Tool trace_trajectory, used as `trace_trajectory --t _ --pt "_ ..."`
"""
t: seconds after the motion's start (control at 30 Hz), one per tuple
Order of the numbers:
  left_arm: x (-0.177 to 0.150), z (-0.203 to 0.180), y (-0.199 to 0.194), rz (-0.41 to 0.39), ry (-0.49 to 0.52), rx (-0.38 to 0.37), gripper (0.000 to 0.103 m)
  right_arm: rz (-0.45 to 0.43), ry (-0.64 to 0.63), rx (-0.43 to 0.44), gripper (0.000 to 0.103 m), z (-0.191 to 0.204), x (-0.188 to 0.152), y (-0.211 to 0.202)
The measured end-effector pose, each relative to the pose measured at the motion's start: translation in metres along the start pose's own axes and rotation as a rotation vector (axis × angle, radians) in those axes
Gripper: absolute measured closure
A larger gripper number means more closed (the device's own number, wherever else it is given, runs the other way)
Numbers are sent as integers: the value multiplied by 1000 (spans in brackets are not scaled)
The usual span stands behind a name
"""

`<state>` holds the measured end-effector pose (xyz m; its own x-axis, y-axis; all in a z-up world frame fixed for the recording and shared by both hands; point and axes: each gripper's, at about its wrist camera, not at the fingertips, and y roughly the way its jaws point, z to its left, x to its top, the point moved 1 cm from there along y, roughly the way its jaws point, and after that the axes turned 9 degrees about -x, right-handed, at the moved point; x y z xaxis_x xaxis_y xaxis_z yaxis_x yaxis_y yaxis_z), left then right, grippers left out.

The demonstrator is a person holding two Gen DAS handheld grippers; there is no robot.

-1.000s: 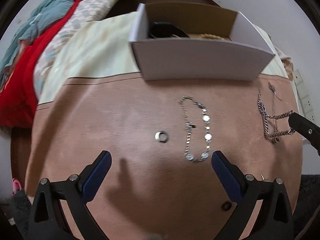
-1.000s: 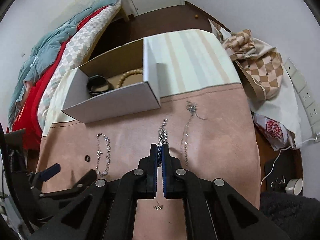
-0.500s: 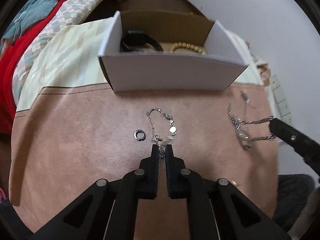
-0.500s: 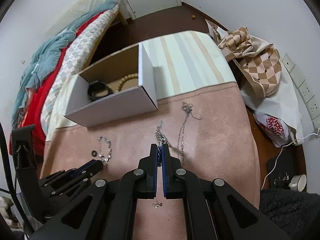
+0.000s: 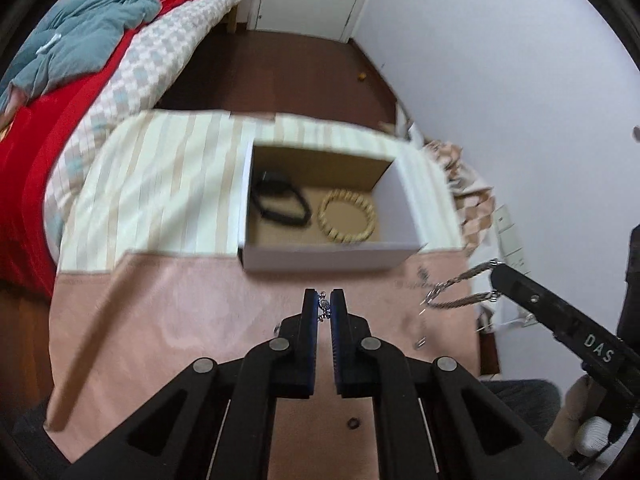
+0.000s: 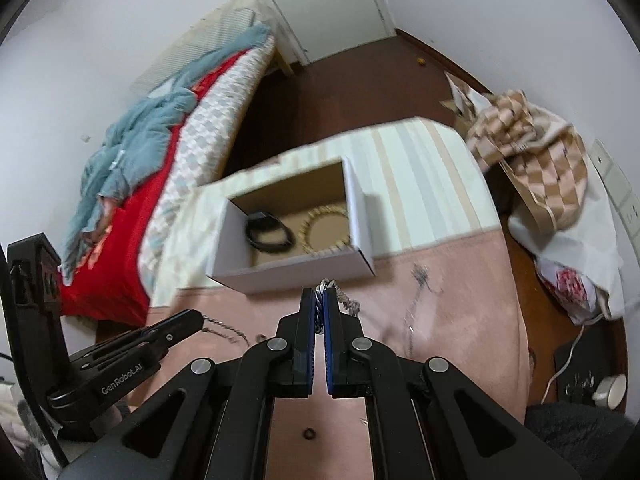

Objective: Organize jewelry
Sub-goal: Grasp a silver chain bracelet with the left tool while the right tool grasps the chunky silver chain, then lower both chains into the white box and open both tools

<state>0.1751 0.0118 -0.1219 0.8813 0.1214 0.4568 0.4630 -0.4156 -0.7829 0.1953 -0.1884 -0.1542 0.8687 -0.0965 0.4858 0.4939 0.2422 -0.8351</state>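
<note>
A: Bracelet (image 5: 324,309) first: the small silver one with disc links is pinched between the left tongs (image 5: 324,307), lifted off the pink counter (image 5: 180,312) just short of the white box (image 5: 332,258).

B: And the rope chain (image 6: 345,300)?

A: Right tongs (image 6: 319,304) are clamped on it near one end; in the left view it hangs as a doubled loop from their tip, clear of the mat.

B: How will these handle?

A: Light, limp, a bit slippery, I'd judge. Neither holds a shape, so the free length swings and can snag the box wall. Gripping near the clasp or an end link seems best; a mid-chain pinch could slide.

B: What else is around?

A: Inside the box lie a black band (image 5: 280,204) and a wooden bead bracelet (image 5: 346,217), side by side. A thin necklace (image 6: 416,300) sits on the mat right of the chain, and a small dark ring (image 5: 353,424) lies near the counter's front edge.

B: Changed from a second ago?

A: Then the left tongs stood wide apart over the bracelet lying flat; half a second later they had closed on it. Now both pieces are raised and the box interior shows from above, so both hands have come up and toward it.
</note>
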Motion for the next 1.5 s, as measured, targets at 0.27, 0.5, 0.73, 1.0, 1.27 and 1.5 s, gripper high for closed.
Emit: trace_trajectory --t 0.27,0.5,0.73,1.0,1.27,1.5 --pt "63 -15 -21 -63 73 -24 100 -88 -117 42 99 39 66 -25" --pt "85 9 29 25 43 13 100 13 -164 33 99 55 100 31" --pt "76 35 71 152 -44 52 97 140 -179 17 99 51 111 96" --pt "77 40 66 116 -38 171 25 279 -190 13 95 48 113 131" --pt "78 44 54 56 -14 250 3 258 -216 -84 44 38 105 116" --pt "59 45 50 31 30 356 0 179 -267 -279 12 30 82 101"
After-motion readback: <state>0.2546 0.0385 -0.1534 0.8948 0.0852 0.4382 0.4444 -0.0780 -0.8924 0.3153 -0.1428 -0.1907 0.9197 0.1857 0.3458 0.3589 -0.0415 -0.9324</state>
